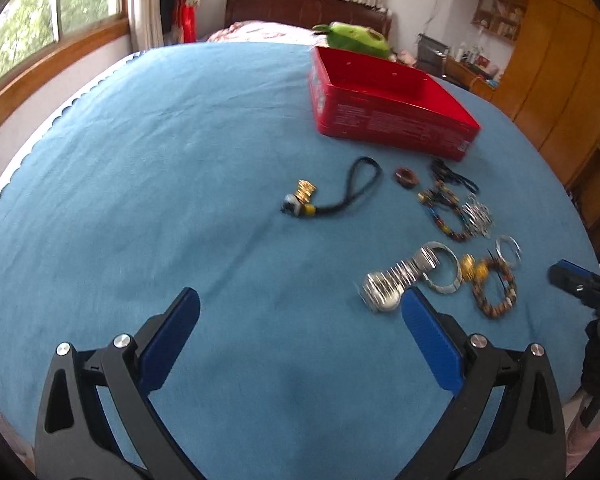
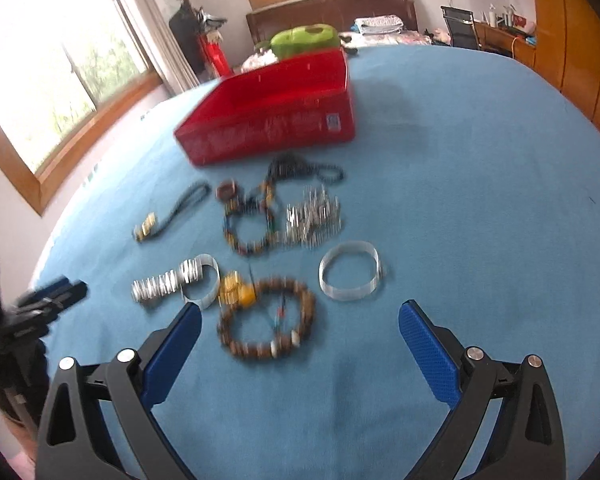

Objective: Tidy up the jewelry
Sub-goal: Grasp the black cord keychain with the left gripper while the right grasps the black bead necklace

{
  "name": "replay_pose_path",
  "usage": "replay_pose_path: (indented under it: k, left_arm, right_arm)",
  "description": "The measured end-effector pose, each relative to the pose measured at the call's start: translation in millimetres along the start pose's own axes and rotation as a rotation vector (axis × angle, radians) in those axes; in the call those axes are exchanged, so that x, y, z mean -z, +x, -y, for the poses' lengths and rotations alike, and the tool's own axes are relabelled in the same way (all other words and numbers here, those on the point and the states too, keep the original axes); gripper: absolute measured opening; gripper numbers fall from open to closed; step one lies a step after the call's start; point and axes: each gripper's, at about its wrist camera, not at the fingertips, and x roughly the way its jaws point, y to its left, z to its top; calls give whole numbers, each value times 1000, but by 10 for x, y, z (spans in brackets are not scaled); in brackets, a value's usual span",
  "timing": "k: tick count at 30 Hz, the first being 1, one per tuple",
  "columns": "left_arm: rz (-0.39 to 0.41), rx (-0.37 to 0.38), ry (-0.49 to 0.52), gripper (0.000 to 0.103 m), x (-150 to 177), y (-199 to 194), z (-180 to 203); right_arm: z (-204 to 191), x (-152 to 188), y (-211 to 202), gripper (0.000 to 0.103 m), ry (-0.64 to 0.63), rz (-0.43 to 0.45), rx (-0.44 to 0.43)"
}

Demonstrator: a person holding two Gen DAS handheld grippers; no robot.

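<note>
Both tools were spread wide and empty. The brown bead bracelet (image 2: 266, 318) lay on the desk (image 2: 480, 168) just ahead of the right tool (image 2: 300, 332), at its 12 o'clock, nearer than the left tool (image 1: 300, 320).

Blue cloth (image 1: 180, 160) — red box (image 1: 384, 120), scattered jewelry (image 2: 268, 280)

bedroom | wood-framed windows (image 1: 52, 28), daylight | bed headboard (image 1: 300, 8) | wood cabinets (image 1: 560, 80)
</note>
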Motion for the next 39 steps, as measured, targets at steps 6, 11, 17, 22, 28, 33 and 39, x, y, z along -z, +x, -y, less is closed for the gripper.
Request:
replay_pose_path:
  k: [6,11,17,22,28,33,39]
  left_arm:
    - [-103,-12,41,99,-390,474,78]
    - [-153,-23,41,99,-573,824,133]
    - [-202,-23,58,99,-666,1074,206]
    - [-200,-38,94,99,-724,1235,322]
    - [-182,-54,100,71,-820,1258,423]
    - [-174,-52,119,57,-846,1283,498]
    - [-152,-43,136,26,-867,1281,524]
  right_arm:
    - [162,-528,241,94,37,-5,-7]
    - [264,-828,614,78,64,-84,-76]
    - [184,-1098,1097,75,13,-152,-98]
    - [119,-1235,1375,75,-30,-184,-57]
    - [-25,-1279,1543,78,-117,-228,-16]
    - [-214,-1243,1652,74,-214,-218,42]
    - [-244,-1186,1581,36,-263,-193,58]
